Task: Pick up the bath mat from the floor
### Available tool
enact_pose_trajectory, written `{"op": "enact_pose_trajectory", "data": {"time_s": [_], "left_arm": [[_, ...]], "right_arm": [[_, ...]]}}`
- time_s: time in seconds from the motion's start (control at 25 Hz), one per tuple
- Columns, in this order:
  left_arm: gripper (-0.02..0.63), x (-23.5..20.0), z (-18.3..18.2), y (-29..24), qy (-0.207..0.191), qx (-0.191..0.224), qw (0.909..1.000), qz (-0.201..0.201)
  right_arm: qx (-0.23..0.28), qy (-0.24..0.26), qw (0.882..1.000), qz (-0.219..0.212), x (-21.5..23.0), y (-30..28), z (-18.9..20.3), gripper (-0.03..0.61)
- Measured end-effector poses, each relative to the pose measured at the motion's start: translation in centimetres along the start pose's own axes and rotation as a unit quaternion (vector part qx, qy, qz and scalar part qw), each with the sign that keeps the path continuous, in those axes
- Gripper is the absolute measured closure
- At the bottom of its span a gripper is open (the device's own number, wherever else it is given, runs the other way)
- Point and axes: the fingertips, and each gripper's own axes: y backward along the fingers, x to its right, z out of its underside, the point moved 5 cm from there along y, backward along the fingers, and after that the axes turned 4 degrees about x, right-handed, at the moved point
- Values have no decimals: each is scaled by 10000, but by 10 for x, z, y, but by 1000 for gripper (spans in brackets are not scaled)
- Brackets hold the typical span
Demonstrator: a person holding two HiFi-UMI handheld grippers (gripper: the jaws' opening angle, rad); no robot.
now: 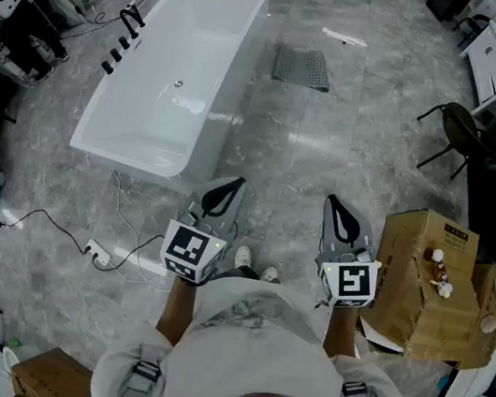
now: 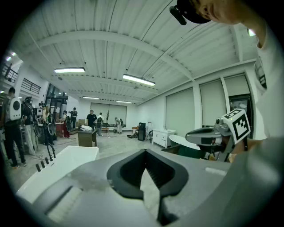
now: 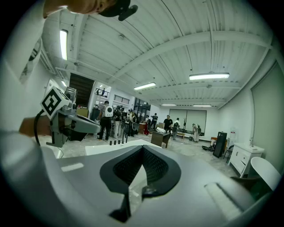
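Head view: bath mat (image 1: 303, 67) lies flat on the floor, off the right side of the tub (image 1: 221, 83) at its far end, apart from it. That is likely a step-out spot, which would explain its place. Grey, ribbed, nothing on it. Left gripper (image 1: 231, 188) and right gripper (image 1: 336, 208) are held side by side in front of the body, off the tub's near right corner and well apart from the mat. Both point ahead toward the mat's end of the room, only a little downward. This reads as a carrying or ready posture, not a reach. Left gripper view: the left gripper's (image 2: 144, 153) fingers are together with nothing between them; only floor shows past the pads. Right gripper view: same for the right gripper (image 3: 142, 148), fingers together and empty. Judgement: pick not yet begun; the person would need to walk along the tub's right side first. Containers: the tub is empty, bare white inside, with the drain visible. Cardboard box (image 1: 420, 271), well right of the tub's near end, is shut, contents unseen. Small items sit on its top, too small to name. Cables (image 1: 124, 256) trail on the floor off the tub's near end, clear of the route to the mat.
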Motion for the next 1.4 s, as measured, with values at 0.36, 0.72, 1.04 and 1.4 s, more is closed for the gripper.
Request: {"op": "enact_pose_trajectory", "data": {"time_s": [0.36, 0.72, 1.04, 1.4], "left_arm": [[612, 61, 7, 7, -2, -241, 9994, -235], [612, 52, 6, -1, -27, -188, 9988, -460], [612, -9, 5, -41, -57, -135, 9992, -375], [612, -86, 4, -80, -43, -126, 9998, -122]], "right_arm": [[57, -145, 9998, -147, 26, 54, 17, 577], [140, -67, 9996, -228, 31, 37, 13, 577], [102, 88, 9999, -103, 36, -33, 12, 577], [11, 96, 9998, 150, 35, -109, 7, 577]]}}
